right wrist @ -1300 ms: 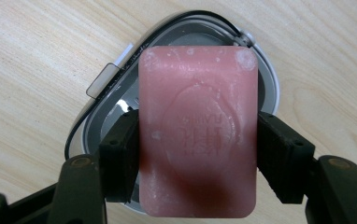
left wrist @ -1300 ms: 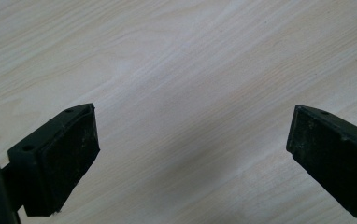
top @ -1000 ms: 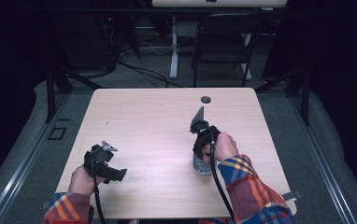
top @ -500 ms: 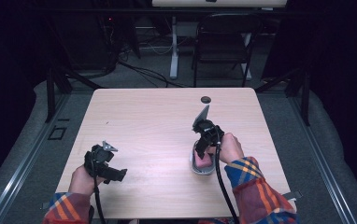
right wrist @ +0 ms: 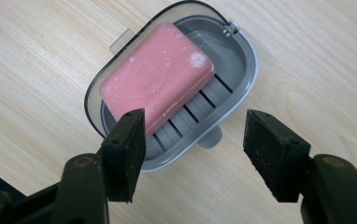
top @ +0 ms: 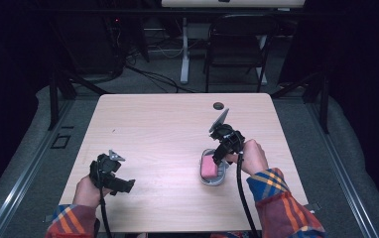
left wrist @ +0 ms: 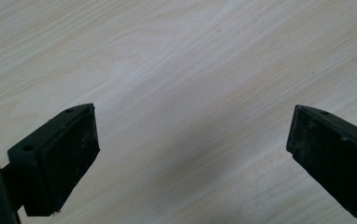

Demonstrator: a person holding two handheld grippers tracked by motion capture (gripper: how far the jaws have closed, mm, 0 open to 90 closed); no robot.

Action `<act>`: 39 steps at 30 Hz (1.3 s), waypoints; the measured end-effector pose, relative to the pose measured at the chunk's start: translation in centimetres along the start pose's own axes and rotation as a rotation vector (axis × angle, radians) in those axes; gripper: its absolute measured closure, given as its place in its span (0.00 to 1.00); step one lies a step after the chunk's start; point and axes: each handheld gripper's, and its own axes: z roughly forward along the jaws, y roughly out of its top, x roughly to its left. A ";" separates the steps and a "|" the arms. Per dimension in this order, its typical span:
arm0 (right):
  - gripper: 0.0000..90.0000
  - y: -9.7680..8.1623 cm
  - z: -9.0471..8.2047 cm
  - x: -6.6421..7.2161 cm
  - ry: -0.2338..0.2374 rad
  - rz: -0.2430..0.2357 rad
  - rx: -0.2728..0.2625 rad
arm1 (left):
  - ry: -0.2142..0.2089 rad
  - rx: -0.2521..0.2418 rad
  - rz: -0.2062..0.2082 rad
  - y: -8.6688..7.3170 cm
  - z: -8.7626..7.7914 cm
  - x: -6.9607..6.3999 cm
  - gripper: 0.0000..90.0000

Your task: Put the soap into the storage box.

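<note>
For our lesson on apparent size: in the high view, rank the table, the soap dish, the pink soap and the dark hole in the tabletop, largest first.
1. Table
2. Soap dish
3. Pink soap
4. Dark hole, though it lies farther from the camera.

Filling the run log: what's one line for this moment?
right gripper: open above soap in dish | left gripper: open over table

Pale wood-grain table (right wrist: 317,70), grey plastic dish (right wrist: 242,51)

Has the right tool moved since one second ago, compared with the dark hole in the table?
Yes, slightly. The right tool has tilted and lifted off the soap dish, uncovering the pink soap; its distance from the hole is roughly unchanged.
</note>
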 end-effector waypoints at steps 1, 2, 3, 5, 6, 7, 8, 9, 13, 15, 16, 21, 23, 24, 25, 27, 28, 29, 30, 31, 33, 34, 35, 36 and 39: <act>0.40 -0.2 -0.2 -0.1 0.002 -0.001 -0.012 | -0.001 -0.001 -0.001 0.0 0.0 0.0 0.03; 0.39 -0.4 -0.5 -0.1 -0.002 -0.005 -0.013 | -0.002 -0.002 -0.001 0.0 0.0 0.0 0.03; 0.37 -0.6 -0.7 -0.2 0.000 -0.008 -0.026 | -0.002 -0.003 -0.002 0.0 0.0 0.0 0.03; 0.32 -1.0 -1.2 -0.3 -0.004 -0.019 -0.045 | -0.002 -0.003 -0.002 0.0 0.0 0.0 0.03; 0.31 -1.2 -1.4 -0.4 -0.011 -0.019 -0.056 | -0.001 -0.003 -0.002 0.0 0.0 0.0 0.02; 0.30 -1.4 -1.7 -0.4 -0.011 -0.025 -0.061 | -0.001 -0.003 -0.002 0.0 0.0 0.0 0.02; 0.28 -1.7 -1.8 -0.5 -0.012 -0.027 -0.074 | 0.000 -0.003 -0.003 0.0 0.0 0.0 0.02; 0.25 -2.0 -2.0 -0.6 -0.016 -0.022 -0.083 | -0.001 -0.002 -0.004 0.0 0.0 0.0 0.02; 0.16 -3.0 -2.8 -1.0 -0.027 -0.034 -0.094 | 0.000 0.000 -0.003 0.0 0.0 0.0 0.02; 0.15 -3.6 -3.3 -1.3 -0.033 -0.025 -0.112 | -0.001 -0.002 -0.001 0.0 -0.1 -0.1 0.02; 0.14 -4.0 -3.5 -1.4 -0.041 -0.022 -0.127 | 0.000 -0.002 -0.002 0.0 0.0 -0.1 0.02; 0.05 -5.6 -4.3 -2.3 -0.041 -0.017 -0.144 | -0.003 -0.001 -0.003 0.0 0.0 -0.1 0.02; 0.01 -6.4 -4.5 -2.7 -0.055 -0.012 -0.149 | -0.004 0.001 -0.004 0.0 0.1 -0.1 0.02; 0.00 -6.8 -4.5 -2.9 -0.049 -0.004 -0.161 | -0.002 0.003 -0.002 0.1 0.1 0.0 0.02; 0.00 -7.2 -4.5 -3.2 -0.053 0.000 -0.161 | -0.004 0.002 -0.003 0.1 0.1 0.0 0.02; 0.00 -7.9 -4.4 -3.5 -0.049 0.023 -0.183 | -0.005 0.001 -0.001 0.1 0.1 -0.1 0.02; 0.00 -8.3 -4.4 -3.8 -0.047 0.024 -0.189 | -0.005 0.000 -0.002 0.0 0.1 -0.1 0.02; 0.00 -8.9 -4.3 -4.1 -0.050 0.028 -0.189 | -0.002 0.002 -0.004 0.0 0.1 0.0 0.02; 0.00 -9.3 -4.1 -4.3 -0.045 0.038 -0.200 | -0.002 0.003 -0.004 0.0 0.1 0.0 0.02; 0.00 -9.7 -3.8 -4.5 -0.038 0.052 -0.214 | -0.004 0.001 -0.003 0.1 0.1 -0.1 0.02; 0.00 -10.6 -3.3 -5.0 -0.046 0.062 -0.210 | -0.006 -0.001 -0.001 0.0 0.1 -0.1 0.02; 0.00 -10.9 -3.1 -5.4 -0.041 0.063 -0.199 | -0.006 0.000 -0.002 0.0 0.1 -0.1 0.02; 0.00 -11.3 -2.8 -5.5 -0.047 0.073 -0.203 | -0.004 0.001 -0.002 0.0 0.1 -0.1 0.02; 0.00 -11.7 -2.4 -5.9 -0.047 0.079 -0.201 | -0.003 -0.001 -0.002 0.0 0.1 -0.1 0.02; 0.00 -12.8 -1.2 -6.6 -0.055 0.095 -0.194 | -0.003 -0.001 -0.002 0.0 0.1 -0.2 0.02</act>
